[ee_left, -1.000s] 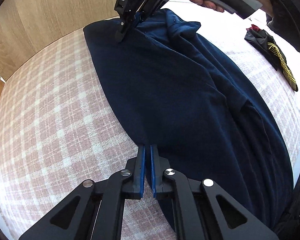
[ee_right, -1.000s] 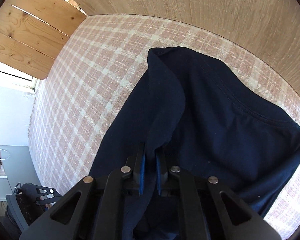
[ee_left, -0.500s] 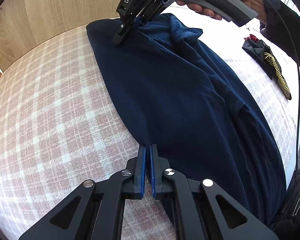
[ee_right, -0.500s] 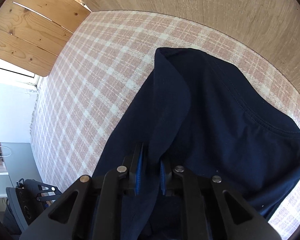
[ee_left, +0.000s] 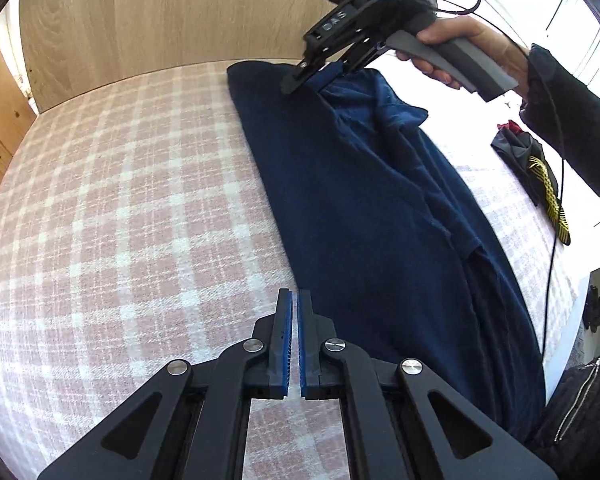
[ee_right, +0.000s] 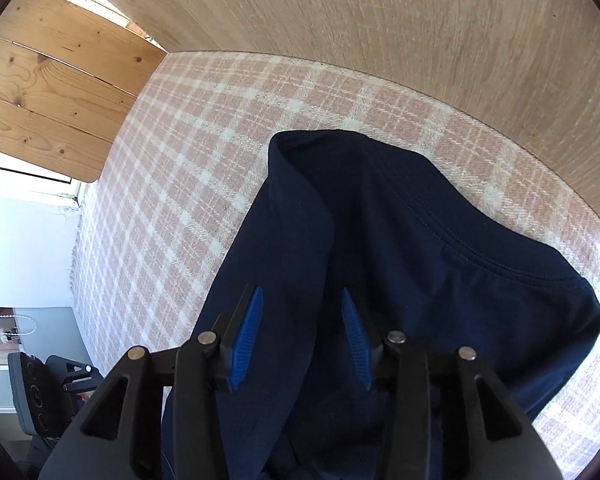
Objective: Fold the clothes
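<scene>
The navy garment (ee_left: pixel 364 208) lay folded lengthwise on the plaid blanket (ee_left: pixel 120 200), its top end near the blanket's far edge by the wooden panel (ee_right: pixel 380 20). The left gripper (ee_left: pixel 294 300) was closed and empty. The right gripper (ee_right: pixel 302 300) was opening, with a fabric ridge between its 2 fingers (ee_right: pixel 248 328).

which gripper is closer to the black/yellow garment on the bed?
Right. The right gripper is over the navy shirt's far end, nearer the black-and-yellow garment. The left gripper sits by the shirt's opposite edge.
</scene>
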`<state>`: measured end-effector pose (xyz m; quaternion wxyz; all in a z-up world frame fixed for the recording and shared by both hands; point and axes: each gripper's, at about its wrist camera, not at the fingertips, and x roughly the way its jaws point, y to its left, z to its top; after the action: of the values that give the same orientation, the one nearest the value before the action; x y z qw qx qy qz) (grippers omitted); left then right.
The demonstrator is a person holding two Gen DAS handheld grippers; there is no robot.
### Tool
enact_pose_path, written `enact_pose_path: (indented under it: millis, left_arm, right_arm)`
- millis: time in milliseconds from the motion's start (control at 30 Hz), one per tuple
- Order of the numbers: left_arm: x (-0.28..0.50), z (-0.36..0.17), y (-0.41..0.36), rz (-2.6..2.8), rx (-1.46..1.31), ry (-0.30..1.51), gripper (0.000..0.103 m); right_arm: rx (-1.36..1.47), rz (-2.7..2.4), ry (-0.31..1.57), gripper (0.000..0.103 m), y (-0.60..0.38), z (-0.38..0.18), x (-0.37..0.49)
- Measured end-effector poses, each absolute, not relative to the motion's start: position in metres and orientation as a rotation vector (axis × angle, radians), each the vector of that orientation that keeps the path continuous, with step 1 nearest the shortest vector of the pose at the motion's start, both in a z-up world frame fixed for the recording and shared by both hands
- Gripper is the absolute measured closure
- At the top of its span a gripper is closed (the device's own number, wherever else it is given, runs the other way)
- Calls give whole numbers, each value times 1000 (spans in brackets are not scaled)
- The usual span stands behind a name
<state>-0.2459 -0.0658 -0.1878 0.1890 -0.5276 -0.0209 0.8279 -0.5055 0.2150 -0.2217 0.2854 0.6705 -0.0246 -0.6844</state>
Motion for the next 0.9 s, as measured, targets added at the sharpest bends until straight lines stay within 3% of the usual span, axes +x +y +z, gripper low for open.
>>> enact_pose_path:
  millis: [200, 267, 300, 367, 467, 533, 600, 633, 667, 733, 833, 900]
  left_arm:
    - [-266, -194, -10, 2197, -1445, 52, 98]
    - [-265, -201, -9, 2193, -1487, 71, 98]
    - [-265, -205, -8, 2191, -1509, 80, 99]
    - [-263, -205, -19, 2218, -1540, 86, 100]
    - [-261, -203, -37, 2266, -1585, 92, 101]
    - [-259, -196, -43, 2290, -1576, 88, 101]
    - [-256, -185, -44, 2311, -1543, 83, 101]
    - [-255, -180, -44, 2321, -1526, 80, 101]
    - [-254, -175, -42, 2323, -1511, 86, 101]
    - [-252, -170, -37, 2310, -1481, 83, 101]
    - [-253, -172, -27, 2273, -1471, 77, 100]
    - [-256, -178, -23, 2255, -1477, 66, 100]
  right_arm:
    - [1759, -1856, -72, 65, 213, -222, -505]
    - [1740, -1846, -112, 89, 214, -220, -505]
    - [1734, -1830, -151, 91, 215, -220, -506]
    - [1702, -1784, -258, 91, 217, -219, -510]
    - [1737, -1872, -111, 91, 219, -222, -512]
    - [1770, -1863, -122, 87, 226, -218, -529]
    - [1738, -1903, -142, 77, 239, -204, -533]
    - [1713, -1943, -134, 65, 245, -194, -535]
    - [1688, -1980, -143, 60, 249, -184, -541]
    - [1639, -1997, -225, 60, 229, -168, -568]
    - [1617, -1938, -190, 61, 193, -168, -561]
    - [1622, -1913, -140, 71, 172, -175, -552]
